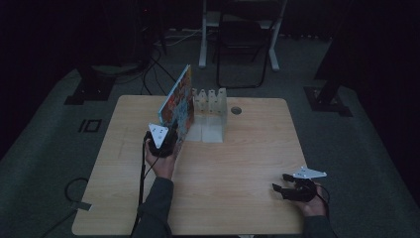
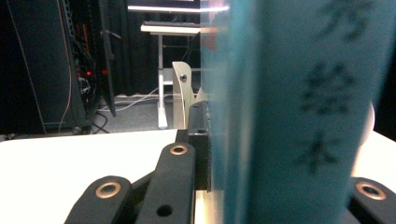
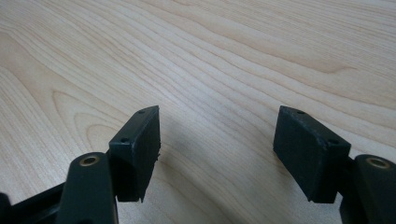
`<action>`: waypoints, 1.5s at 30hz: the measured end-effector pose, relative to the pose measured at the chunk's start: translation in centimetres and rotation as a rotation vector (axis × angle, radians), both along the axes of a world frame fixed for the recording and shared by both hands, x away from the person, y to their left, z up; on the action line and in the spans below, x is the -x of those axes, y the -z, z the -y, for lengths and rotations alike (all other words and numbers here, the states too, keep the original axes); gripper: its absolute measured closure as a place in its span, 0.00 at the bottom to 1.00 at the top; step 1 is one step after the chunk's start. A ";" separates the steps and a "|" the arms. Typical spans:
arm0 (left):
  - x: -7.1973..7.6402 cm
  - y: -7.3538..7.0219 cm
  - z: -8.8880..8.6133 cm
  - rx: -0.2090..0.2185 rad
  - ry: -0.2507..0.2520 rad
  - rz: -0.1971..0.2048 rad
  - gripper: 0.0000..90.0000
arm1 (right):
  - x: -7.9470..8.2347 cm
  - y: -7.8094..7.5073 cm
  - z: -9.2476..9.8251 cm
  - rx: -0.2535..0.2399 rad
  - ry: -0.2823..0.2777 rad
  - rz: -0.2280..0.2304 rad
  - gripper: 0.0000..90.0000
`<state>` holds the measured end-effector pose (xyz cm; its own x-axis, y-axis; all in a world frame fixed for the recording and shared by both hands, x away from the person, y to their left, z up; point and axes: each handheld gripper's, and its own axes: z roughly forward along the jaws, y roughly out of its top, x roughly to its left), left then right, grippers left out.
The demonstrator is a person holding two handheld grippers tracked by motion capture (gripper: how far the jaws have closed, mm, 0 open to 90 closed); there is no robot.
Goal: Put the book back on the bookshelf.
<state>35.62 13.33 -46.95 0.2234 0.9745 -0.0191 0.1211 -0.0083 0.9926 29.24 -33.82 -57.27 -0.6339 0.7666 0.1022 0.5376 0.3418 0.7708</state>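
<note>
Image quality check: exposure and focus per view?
High view: dim and underexposed, floor nearly black, book and rack still readable. Left gripper view: book too close, blurred, table blown white. Right gripper view: evenly lit, sharp wood grain.
</note>
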 end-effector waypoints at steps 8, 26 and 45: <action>-0.3 0.2 0.0 0.000 0.004 -0.005 0.90 | 0.0 0.0 0.0 0.000 -0.001 0.000 0.35; -0.4 0.5 0.1 0.006 0.004 0.000 0.90 | 0.0 0.0 0.0 -0.001 -0.002 -0.001 0.34; 0.4 1.0 0.6 -0.018 0.009 0.009 0.90 | 0.0 0.0 0.0 0.001 -0.002 0.001 0.34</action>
<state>35.24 12.77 -47.97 0.2318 0.9728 0.0001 0.1123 -0.0268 0.9933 29.25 -33.83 -57.28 -0.6359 0.7652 0.1006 0.5357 0.3438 0.7713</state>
